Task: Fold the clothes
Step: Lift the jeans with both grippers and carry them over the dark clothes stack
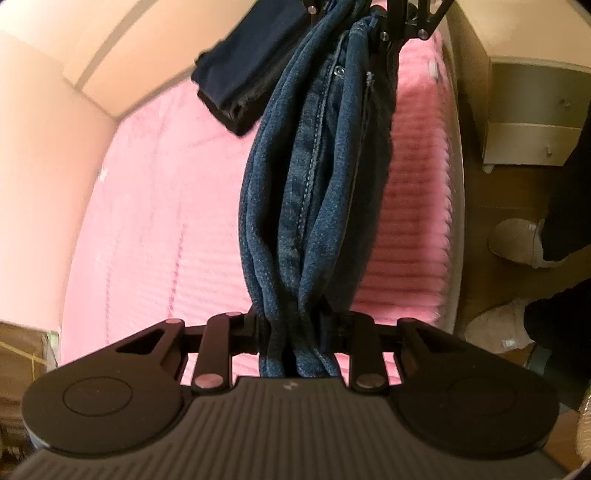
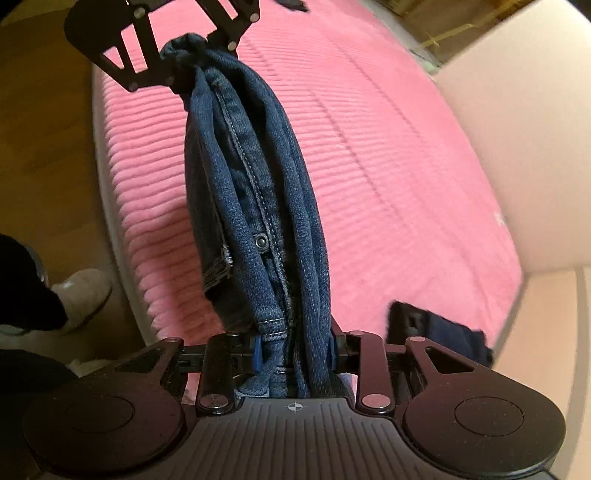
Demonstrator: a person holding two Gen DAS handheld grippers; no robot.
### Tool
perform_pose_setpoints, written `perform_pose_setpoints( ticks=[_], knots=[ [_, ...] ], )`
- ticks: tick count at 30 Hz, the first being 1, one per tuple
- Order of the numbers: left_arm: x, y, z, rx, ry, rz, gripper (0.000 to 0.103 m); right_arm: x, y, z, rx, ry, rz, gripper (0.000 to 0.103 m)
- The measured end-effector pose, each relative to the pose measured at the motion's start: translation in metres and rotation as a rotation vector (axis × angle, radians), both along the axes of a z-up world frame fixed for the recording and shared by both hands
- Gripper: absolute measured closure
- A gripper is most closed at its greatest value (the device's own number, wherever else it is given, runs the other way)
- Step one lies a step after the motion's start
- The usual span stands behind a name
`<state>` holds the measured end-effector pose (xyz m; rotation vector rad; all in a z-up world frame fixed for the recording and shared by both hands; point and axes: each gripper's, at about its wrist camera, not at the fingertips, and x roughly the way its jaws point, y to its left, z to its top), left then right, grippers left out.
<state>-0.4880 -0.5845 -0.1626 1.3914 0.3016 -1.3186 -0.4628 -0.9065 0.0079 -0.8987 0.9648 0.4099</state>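
Observation:
A bundle of blue jeans [image 1: 314, 184] hangs stretched between my two grippers above the pink bed. In the left wrist view my left gripper [image 1: 295, 328] is shut on one bunched end of the denim. The right gripper [image 1: 369, 22] grips the far end at the top of the picture. In the right wrist view my right gripper [image 2: 293, 347] is shut on the waistband end of the jeans [image 2: 255, 177], where a rivet and seams show. The left gripper [image 2: 184, 55] clamps the other end at the upper left. The fabric sags slightly between them, clear of the bed.
A pink ribbed bedcover [image 1: 147, 221] lies below, against a pale wall. A folded dark navy garment [image 1: 236, 81] rests on the bed near the wall corner. A person's feet in light slippers [image 2: 85, 291] stand on the wooden floor beside a drawer unit [image 1: 535, 110].

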Motion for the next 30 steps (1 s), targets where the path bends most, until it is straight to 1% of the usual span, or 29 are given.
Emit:
perform_pose_setpoints(
  ticks=[2,5,10,15,19,21,25,27,28,30],
  knots=[
    [0.006,-0.007,0.011,-0.020,-0.007,-0.039,0.080,0.000,-0.002,0.016,-0.012,-0.023,-0.042,0.073],
    [0.015,-0.026,0.027,-0.060,-0.039,-0.113,0.080,0.000,-0.019,0.040,-0.033,-0.068,-0.116,0.073],
    [0.020,-0.080,0.057,-0.142,-0.105,-0.242,0.080,0.004,-0.063,0.078,-0.081,-0.153,-0.243,0.073],
    [0.018,-0.154,0.083,-0.215,-0.160,-0.348,0.080,0.016,-0.133,0.112,-0.129,-0.230,-0.334,0.073],
    [0.016,-0.232,0.096,-0.269,-0.205,-0.401,0.080,0.041,-0.207,0.128,-0.149,-0.280,-0.382,0.073],
    [0.018,-0.275,0.099,-0.294,-0.225,-0.407,0.080,0.060,-0.247,0.133,-0.160,-0.309,-0.396,0.073],
    [0.026,-0.363,0.100,-0.339,-0.268,-0.404,0.080,0.098,-0.312,0.128,-0.201,-0.385,-0.423,0.073],
    [0.033,-0.401,0.093,-0.369,-0.290,-0.396,0.080,0.112,-0.333,0.114,-0.215,-0.414,-0.452,0.073],
    [0.037,-0.417,0.087,-0.380,-0.295,-0.389,0.080,0.116,-0.340,0.103,-0.217,-0.419,-0.465,0.073],
    [0.043,-0.443,0.066,-0.383,-0.283,-0.374,0.081,0.121,-0.345,0.063,-0.218,-0.394,-0.475,0.073]
  ],
)
